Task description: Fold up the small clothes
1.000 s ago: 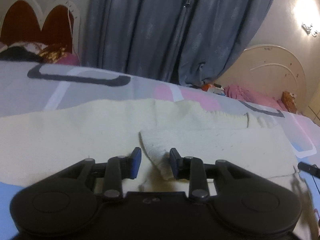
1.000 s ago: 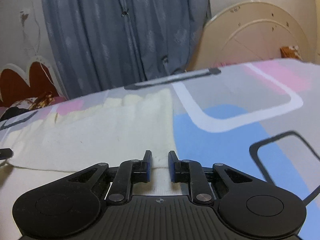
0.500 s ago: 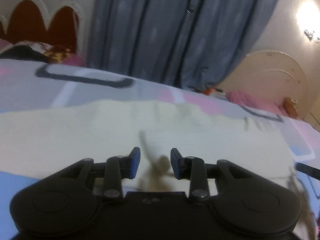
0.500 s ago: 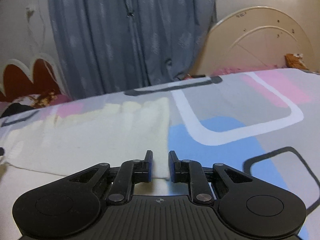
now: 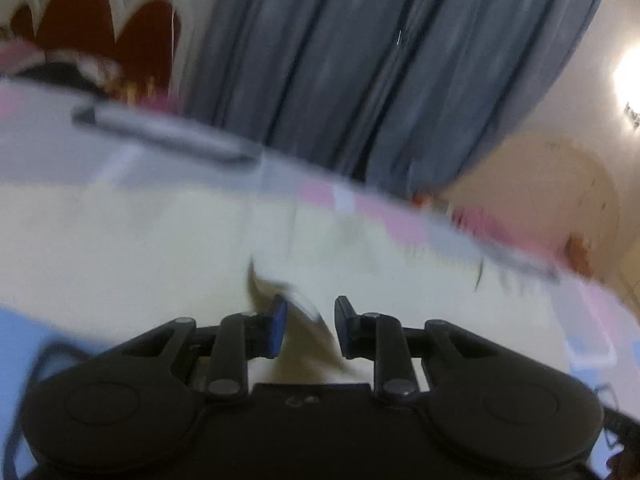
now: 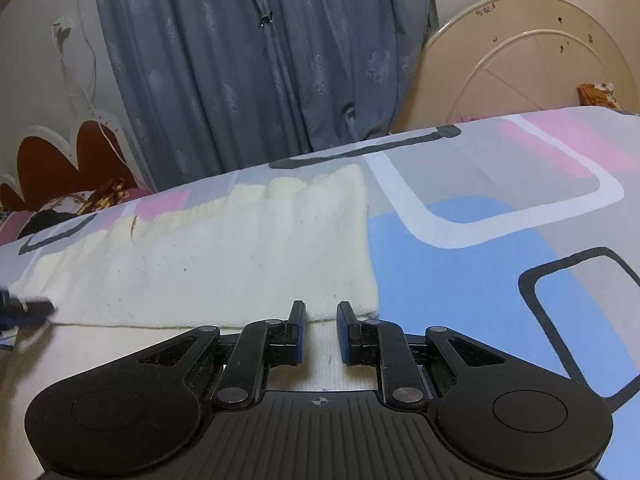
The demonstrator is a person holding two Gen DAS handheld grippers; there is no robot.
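Observation:
A cream knitted garment point(image 6: 224, 264) lies spread flat on the patterned bedsheet point(image 6: 460, 272), with a folded layer on top. In the blurred left wrist view my left gripper point(image 5: 308, 320) sits low over the garment point(image 5: 140, 248). Its jaws are closing, and a raised flap of the cloth point(image 5: 304, 308) runs slantwise between them without being pinched. The left gripper's tip point(image 6: 24, 310) also shows at the garment's left end in the right wrist view. My right gripper point(image 6: 320, 322) is at the garment's near right corner, and cream cloth fills the narrow gap between its pads.
Grey-blue curtains point(image 6: 260, 64) hang behind the bed. A red headboard with a white rim point(image 6: 60, 152) stands at the left, with dark and pink bedding below it. A round cream board point(image 6: 532, 60) leans at the right. Bare sheet lies to the garment's right.
The left view has rolled and blurred, and the left jaws have narrowed around the cloth flap. The right gripper and its end of the garment have stayed put.

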